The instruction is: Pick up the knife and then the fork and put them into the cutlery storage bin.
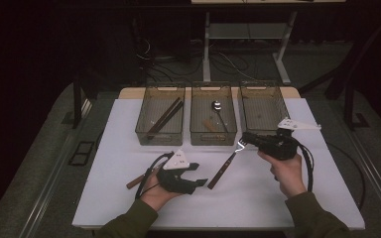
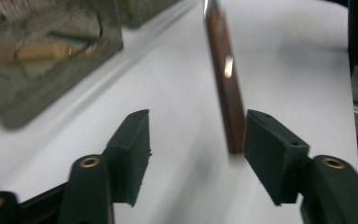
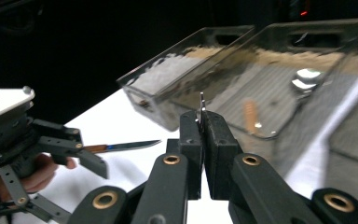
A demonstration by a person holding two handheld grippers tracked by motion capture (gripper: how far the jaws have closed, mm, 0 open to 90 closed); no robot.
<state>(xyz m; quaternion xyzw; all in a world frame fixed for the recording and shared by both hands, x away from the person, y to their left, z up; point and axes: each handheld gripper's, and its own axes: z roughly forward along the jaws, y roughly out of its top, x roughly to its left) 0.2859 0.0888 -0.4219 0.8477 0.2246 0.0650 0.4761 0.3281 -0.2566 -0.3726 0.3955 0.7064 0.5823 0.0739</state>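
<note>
One white table (image 1: 258,198), flat and smooth; three clear plastic bins (image 1: 213,130) in a row; two tongs. Right tongs (image 1: 245,141) clamped on the metal tip of a wooden-handled fork (image 1: 223,171), slanting to the table; left tongs (image 1: 198,179) parted, gripping nothing, handle end just beside one pad. One knife (image 1: 138,179) beside the left hand.

Bare white table (image 1: 258,198) near the person; three bins (image 1: 213,115) across the far edge, perhaps closely spaced
</note>
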